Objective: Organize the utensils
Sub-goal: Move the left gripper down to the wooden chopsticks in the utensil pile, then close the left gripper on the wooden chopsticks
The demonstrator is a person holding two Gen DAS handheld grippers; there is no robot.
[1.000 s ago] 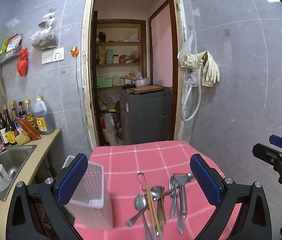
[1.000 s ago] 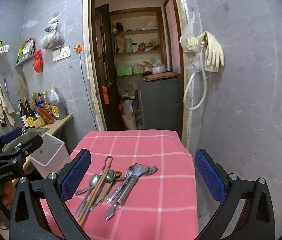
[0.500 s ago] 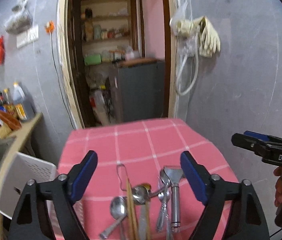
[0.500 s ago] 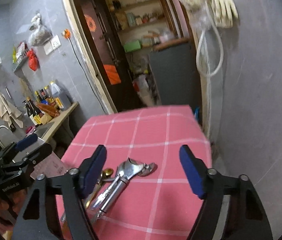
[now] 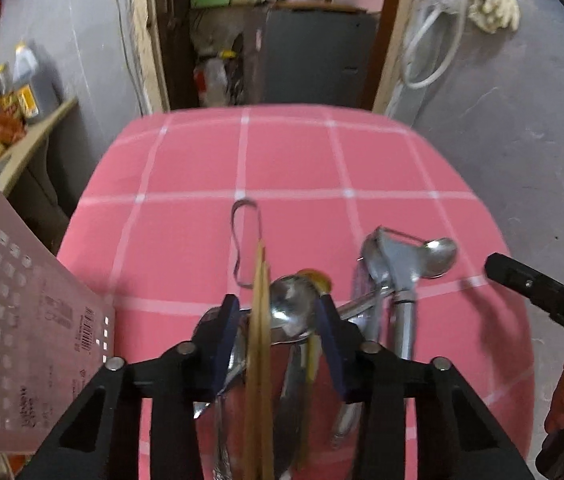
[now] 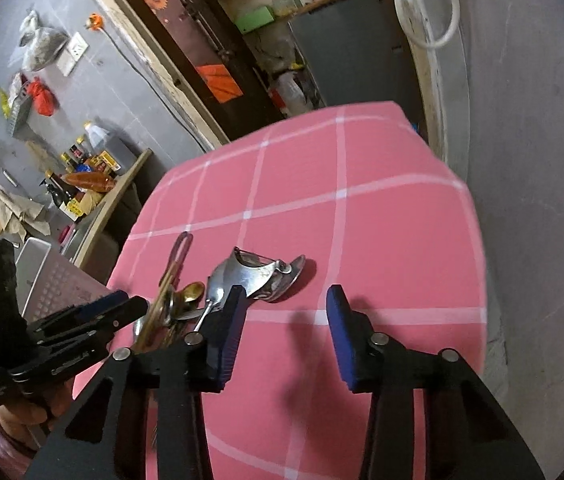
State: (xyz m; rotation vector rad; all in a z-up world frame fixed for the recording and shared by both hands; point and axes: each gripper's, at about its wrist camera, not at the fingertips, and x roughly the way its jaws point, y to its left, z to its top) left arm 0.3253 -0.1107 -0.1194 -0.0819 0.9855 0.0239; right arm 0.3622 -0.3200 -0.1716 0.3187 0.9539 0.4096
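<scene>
A pile of utensils lies on the pink checked tablecloth (image 5: 294, 160): wooden chopsticks (image 5: 259, 320), metal spoons (image 5: 292, 310), a metal peeler (image 5: 400, 264) and a wire loop (image 5: 245, 240). My left gripper (image 5: 277, 320) is low over the pile, its jaws partly closed around the chopsticks and a spoon; I cannot tell whether they grip. My right gripper (image 6: 282, 320) is open just right of the pile, above bare cloth; its left finger (image 6: 229, 328) is beside the peeler (image 6: 253, 276). The left gripper also shows in the right wrist view (image 6: 93, 316).
A white perforated plastic basket (image 5: 13, 340) stands at the table's left edge, also in the right wrist view (image 6: 53, 280). A counter with bottles (image 6: 89, 160) and a sink lies further left. A doorway (image 5: 265, 32) and a grey wall bound the far side.
Both grippers have dropped and moved forward toward the pile. The left jaws have narrowed around the chopsticks and spoon. The right jaws have also narrowed but stay open.
</scene>
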